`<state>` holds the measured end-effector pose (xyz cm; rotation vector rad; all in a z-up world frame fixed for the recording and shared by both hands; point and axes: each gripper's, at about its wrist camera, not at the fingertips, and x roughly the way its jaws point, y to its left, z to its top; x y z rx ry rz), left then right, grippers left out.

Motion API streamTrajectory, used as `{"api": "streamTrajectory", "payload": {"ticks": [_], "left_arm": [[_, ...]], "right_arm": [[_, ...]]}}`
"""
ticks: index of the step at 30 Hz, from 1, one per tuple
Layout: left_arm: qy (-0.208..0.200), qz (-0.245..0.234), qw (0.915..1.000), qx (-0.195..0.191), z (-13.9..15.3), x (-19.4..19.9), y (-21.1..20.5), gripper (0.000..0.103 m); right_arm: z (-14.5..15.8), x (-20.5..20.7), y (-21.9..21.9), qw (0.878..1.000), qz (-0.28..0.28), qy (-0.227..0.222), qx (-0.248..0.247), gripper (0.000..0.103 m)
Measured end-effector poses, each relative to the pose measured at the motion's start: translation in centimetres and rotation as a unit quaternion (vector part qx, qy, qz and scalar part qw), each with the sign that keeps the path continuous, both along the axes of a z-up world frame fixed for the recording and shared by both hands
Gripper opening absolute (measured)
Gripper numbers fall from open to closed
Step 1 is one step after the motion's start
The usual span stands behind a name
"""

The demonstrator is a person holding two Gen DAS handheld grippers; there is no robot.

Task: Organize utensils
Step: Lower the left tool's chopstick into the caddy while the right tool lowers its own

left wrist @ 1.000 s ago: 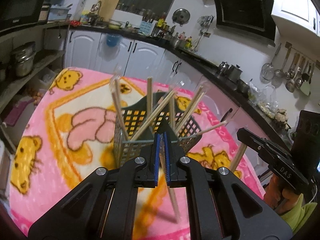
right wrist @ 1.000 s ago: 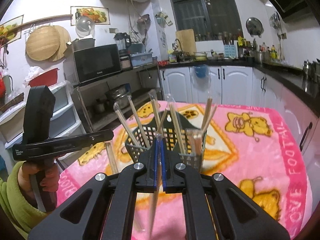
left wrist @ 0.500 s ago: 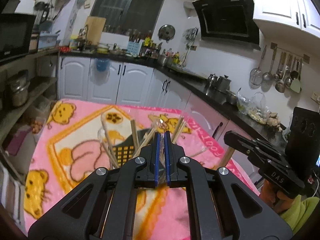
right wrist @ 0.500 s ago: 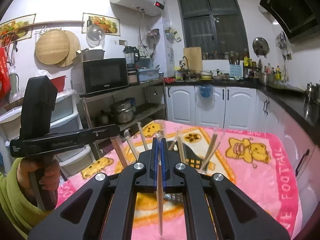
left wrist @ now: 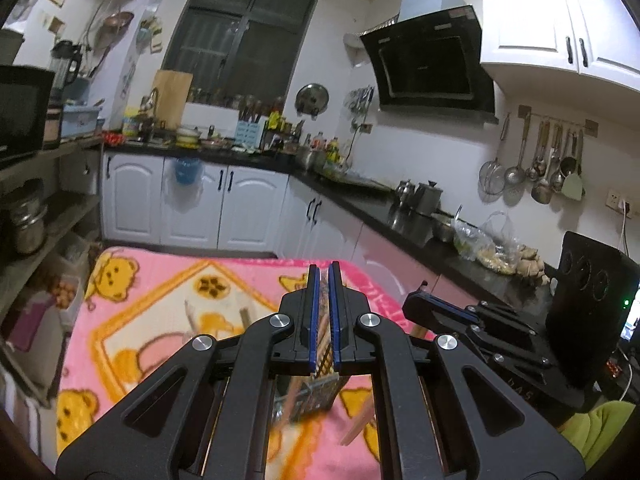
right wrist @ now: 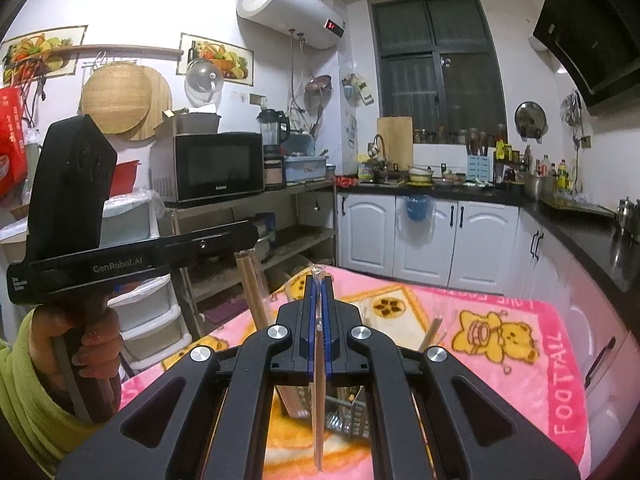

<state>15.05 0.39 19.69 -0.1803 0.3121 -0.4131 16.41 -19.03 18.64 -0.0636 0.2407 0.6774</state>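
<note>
A dark mesh basket (left wrist: 320, 390) (right wrist: 348, 420) stands on the pink bear blanket (left wrist: 140, 280) (right wrist: 500, 304), mostly hidden behind the gripper bodies. Tips of several wrapped chopsticks (left wrist: 242, 316) (right wrist: 434, 330) poke up from it. My left gripper (left wrist: 324, 276) (right wrist: 248, 236) is shut on a wrapped chopstick pair (right wrist: 251, 284) that hangs down beside the basket. My right gripper (right wrist: 319, 280) (left wrist: 416, 310) is shut on another wrapped chopstick (right wrist: 320, 380) (left wrist: 360, 420), its plastic end sticking up above the pads. Both grippers hover above the basket, a short way apart.
A hand in a green sleeve (right wrist: 92, 344) holds the left gripper's handle. A shelf rack with a microwave (right wrist: 216, 168) stands left of the table. White cabinets (left wrist: 192, 208) and a black counter (left wrist: 400, 216) run behind and to the right.
Both grippers have risen with their chopsticks still clamped. The basket has sunk low in both views and is now largely covered by the gripper bodies.
</note>
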Motion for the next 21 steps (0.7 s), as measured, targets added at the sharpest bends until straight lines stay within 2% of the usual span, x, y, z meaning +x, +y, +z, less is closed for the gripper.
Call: {"api": "streamTrajectory", "payload": {"ticks": [15, 21], "left_arm": [[-0.029, 0.008, 0.9996, -0.003, 2.8, 3.0, 0.1, 0.002], [-0.027, 0.007, 0.9995, -0.012, 2.9, 4.5, -0.6, 0.002]], "right_arm": [[4.6, 2.7, -0.3, 0.998, -0.033, -0.056, 0.019, 0.003], [4.9, 4.6, -0.1, 0.995, -0.066, -0.08, 0.005, 0.003]]}}
